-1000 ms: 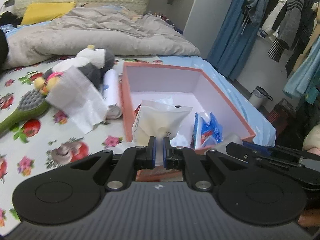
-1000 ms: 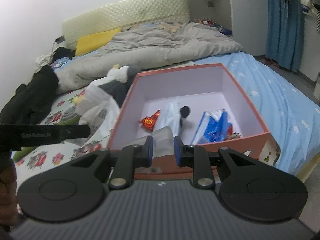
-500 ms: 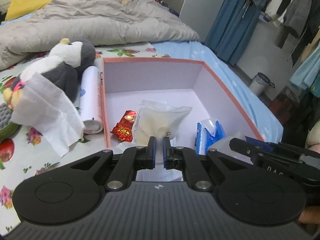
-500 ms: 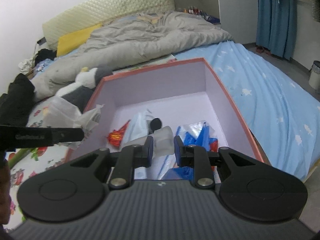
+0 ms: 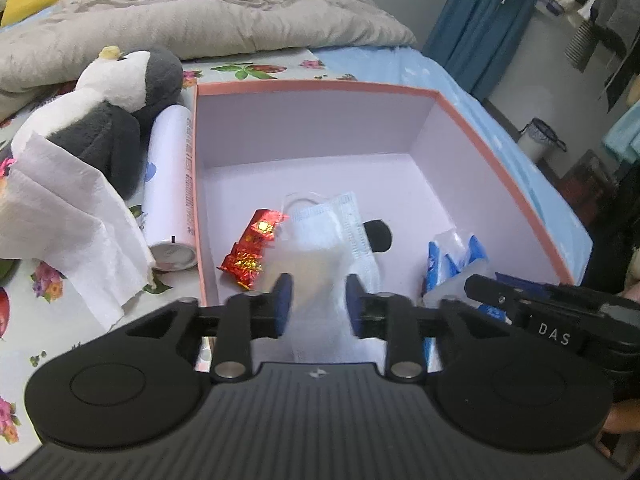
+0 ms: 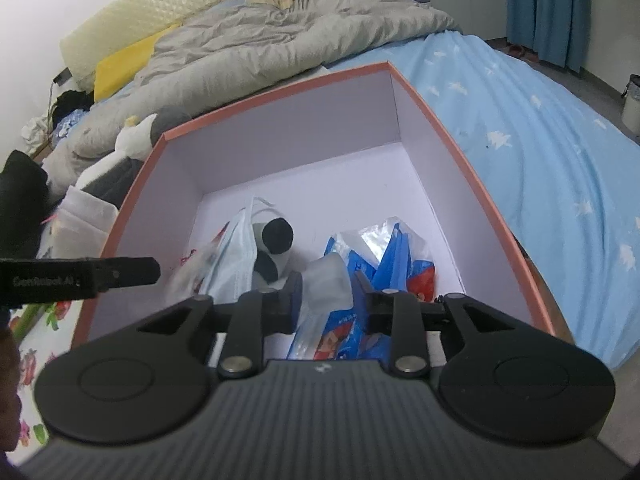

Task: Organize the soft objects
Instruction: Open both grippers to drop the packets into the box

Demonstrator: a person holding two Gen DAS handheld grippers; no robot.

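**Release Over the Box: Snag and Spill Hazards**

Both grippers hang over the open box (image 5: 316,87), and both sets of jaws have just been opening. The left gripper (image 5: 316,300) stands spread with a clear packet of white masks (image 5: 320,240) between its fingers; the pads no longer visibly press it. The right gripper (image 6: 326,294) is likewise parted around a soft translucent pouch (image 6: 328,280), above the blue tissue packs (image 6: 384,256).

Hazard: thin, slick film can cling to a pad and lift out on withdrawal. A pouch landing on crinkled plastic may slide or tip.

Materials: the box is rigid card, salmon outside, pale lilac inside. A red foil wrapper (image 5: 252,250) lies crumpled on its floor. A plush penguin (image 5: 108,108), a limp tissue (image 5: 68,216) and a smooth white cylinder (image 5: 170,184) lie outside on the bedsheet.
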